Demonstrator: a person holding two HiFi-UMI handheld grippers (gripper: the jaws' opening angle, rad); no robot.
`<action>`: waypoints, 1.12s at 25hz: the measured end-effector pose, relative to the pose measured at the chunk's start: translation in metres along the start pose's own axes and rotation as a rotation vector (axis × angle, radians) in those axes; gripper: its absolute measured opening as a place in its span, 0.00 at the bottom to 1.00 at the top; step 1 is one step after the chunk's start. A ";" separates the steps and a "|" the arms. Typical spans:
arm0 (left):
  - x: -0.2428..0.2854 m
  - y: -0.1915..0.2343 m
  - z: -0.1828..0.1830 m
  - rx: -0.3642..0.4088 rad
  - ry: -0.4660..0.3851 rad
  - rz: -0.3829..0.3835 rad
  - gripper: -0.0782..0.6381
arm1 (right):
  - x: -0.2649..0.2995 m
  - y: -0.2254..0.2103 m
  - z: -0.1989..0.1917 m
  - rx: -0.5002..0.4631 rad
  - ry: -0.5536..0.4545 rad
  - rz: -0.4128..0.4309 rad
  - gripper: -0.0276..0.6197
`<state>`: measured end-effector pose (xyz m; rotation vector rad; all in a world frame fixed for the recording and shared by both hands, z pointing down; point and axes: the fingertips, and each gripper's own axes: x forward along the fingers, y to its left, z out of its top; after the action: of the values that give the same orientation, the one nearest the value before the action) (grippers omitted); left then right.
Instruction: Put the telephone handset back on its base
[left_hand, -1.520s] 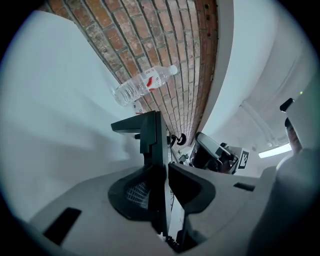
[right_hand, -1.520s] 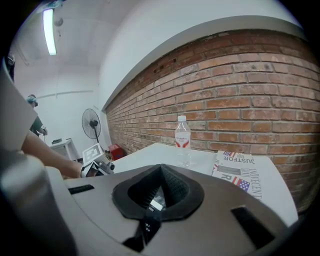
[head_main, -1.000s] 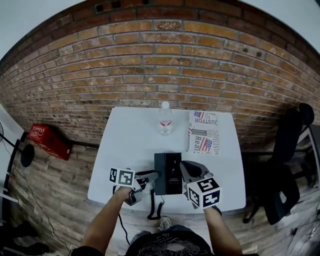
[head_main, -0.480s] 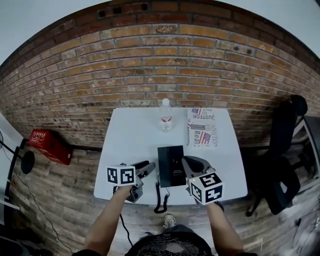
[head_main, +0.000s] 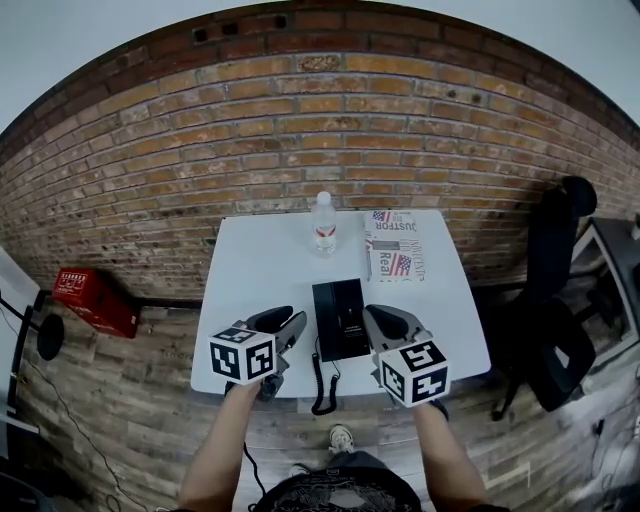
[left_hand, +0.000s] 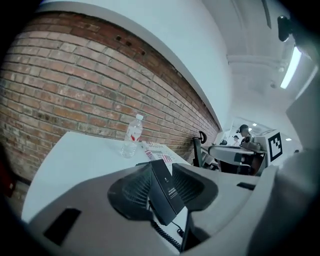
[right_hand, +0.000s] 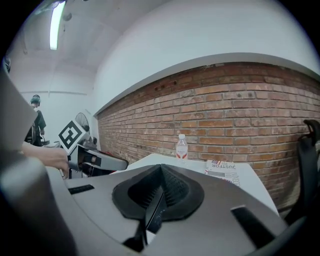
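Note:
The black telephone (head_main: 340, 318) lies at the near middle of the white table (head_main: 260, 275). It reads as one dark block, with the handset apparently resting along the left side of its base. Its coiled cord (head_main: 322, 385) hangs over the front edge. My left gripper (head_main: 283, 320) hovers left of the phone, jaws apart and closing with nothing between them. In the left gripper view the phone (left_hand: 167, 192) shows beyond the pads. My right gripper (head_main: 380, 318) hovers at the phone's right, its pads together; a sliver of the phone (right_hand: 156, 215) shows below them.
A clear water bottle (head_main: 322, 222) stands at the table's far middle, and a folded newspaper (head_main: 392, 246) lies to its right. A brick wall backs the table. A black office chair (head_main: 555, 310) stands on the right, and a red box (head_main: 88, 295) sits on the floor at left.
The left gripper has lifted away from the phone's left edge, and both grippers now sit higher. The head view has shifted, so the table appears nearer the middle.

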<state>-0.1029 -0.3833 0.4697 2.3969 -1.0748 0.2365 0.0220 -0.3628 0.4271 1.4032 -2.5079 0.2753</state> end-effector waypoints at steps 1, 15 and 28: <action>-0.005 -0.003 0.002 0.024 -0.008 0.015 0.29 | -0.003 0.003 0.001 0.000 -0.005 -0.003 0.05; -0.062 -0.026 0.027 0.223 -0.150 0.113 0.12 | -0.037 0.026 0.019 -0.056 -0.056 -0.040 0.05; -0.071 -0.032 0.024 0.244 -0.154 0.112 0.12 | -0.049 0.027 0.020 -0.057 -0.066 -0.078 0.05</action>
<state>-0.1287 -0.3313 0.4122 2.6083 -1.3195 0.2362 0.0213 -0.3153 0.3917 1.5062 -2.4850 0.1431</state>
